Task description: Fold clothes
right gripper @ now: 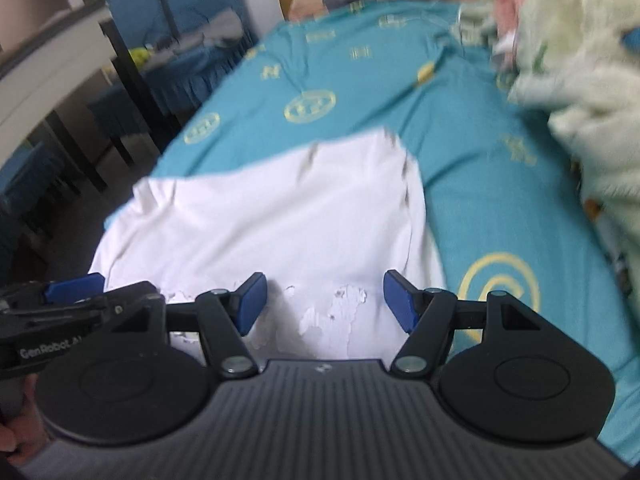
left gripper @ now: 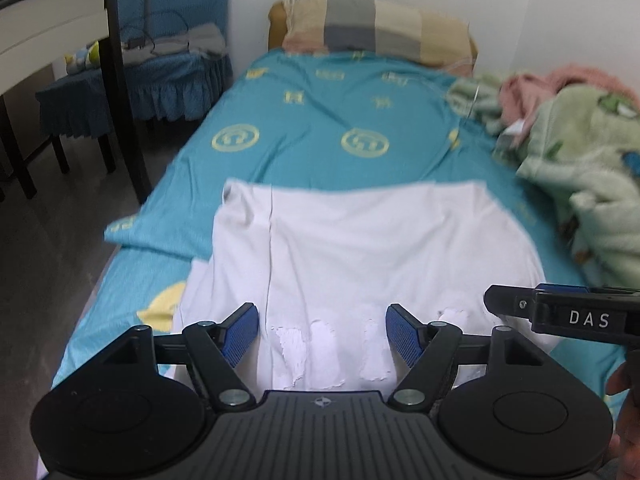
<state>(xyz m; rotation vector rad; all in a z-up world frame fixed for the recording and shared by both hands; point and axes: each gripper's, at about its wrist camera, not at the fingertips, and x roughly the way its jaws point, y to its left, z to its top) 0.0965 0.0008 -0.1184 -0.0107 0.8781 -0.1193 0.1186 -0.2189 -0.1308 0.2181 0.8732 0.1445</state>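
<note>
A white garment lies spread flat on the teal bedsheet, its near part showing a cracked white print. It also shows in the right wrist view. My left gripper is open and empty, just above the garment's near edge. My right gripper is open and empty over the garment's near right part. The right gripper shows at the right edge of the left wrist view; the left gripper shows at the left of the right wrist view.
A green fleece blanket and pink cloth are heaped on the bed's right side. A checked pillow lies at the head. Blue-covered chairs and a dark-legged table stand left of the bed.
</note>
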